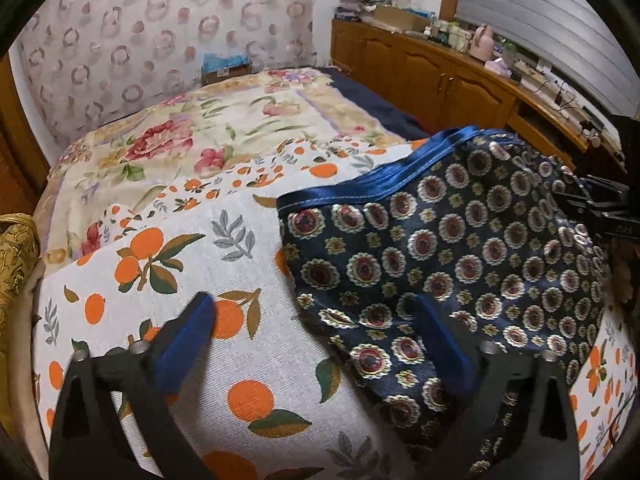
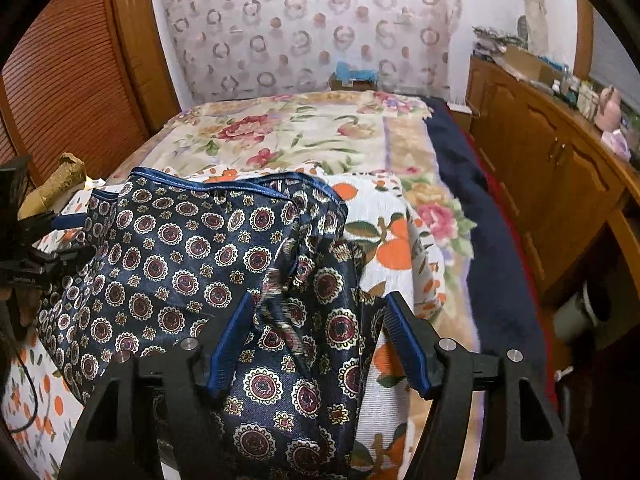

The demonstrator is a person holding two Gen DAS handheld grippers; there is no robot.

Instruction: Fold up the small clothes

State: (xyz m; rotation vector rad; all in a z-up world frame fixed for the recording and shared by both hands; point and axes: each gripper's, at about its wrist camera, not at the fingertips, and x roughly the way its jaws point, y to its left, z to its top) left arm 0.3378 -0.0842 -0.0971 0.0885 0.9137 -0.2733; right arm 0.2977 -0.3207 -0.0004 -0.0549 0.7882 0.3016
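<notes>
Navy patterned shorts (image 1: 460, 248) on the bed (image 1: 224, 152), blue waistband away from you, long axis left to right. Your left tongs (image 1: 312, 344) gape wide, empty, straddling the shorts' left edge. Your right tongs (image 2: 320, 340) stand open over a bunched fold, nearer the cloth. Wooden cabinets (image 2: 552, 184) at right.

Both wrist cameras sit close over the shorts (image 1: 460, 248), angled down the bed (image 2: 304, 132); left views from their left, right from their right.
</notes>
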